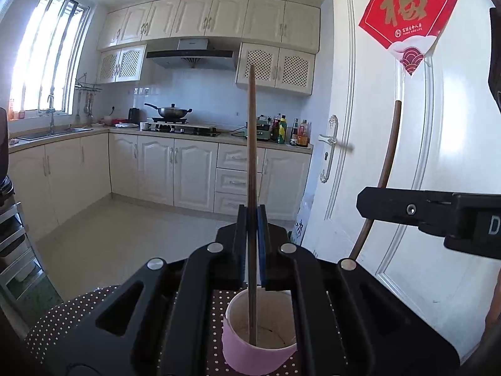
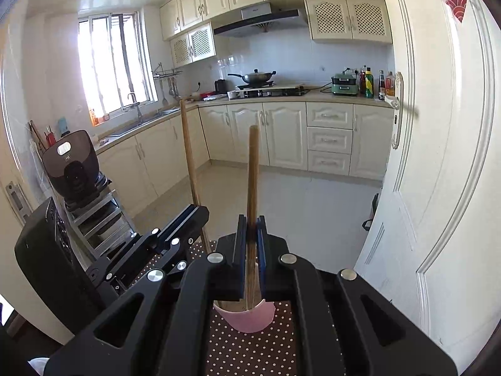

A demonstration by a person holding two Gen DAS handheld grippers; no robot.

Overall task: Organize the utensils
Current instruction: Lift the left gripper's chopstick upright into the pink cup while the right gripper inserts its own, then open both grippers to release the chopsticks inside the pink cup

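Chopsticks going into the pink cup

Each gripper, left gripper (image 1: 252, 219) and right gripper (image 2: 252, 228), pinches one upright chopstick (image 1: 252, 144); the pink cup (image 1: 258, 349) sits directly below both.

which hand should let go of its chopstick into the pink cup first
Left, probably. The left gripper holds its brown wooden chopstick upright with the tip already deep inside the pink paper cup. The right gripper's chopstick only enters near the cup's rim.

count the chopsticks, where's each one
2: one chopstick clamped in the left gripper, its tip inside the pink cup; another chopstick clamped in the right gripper above it.
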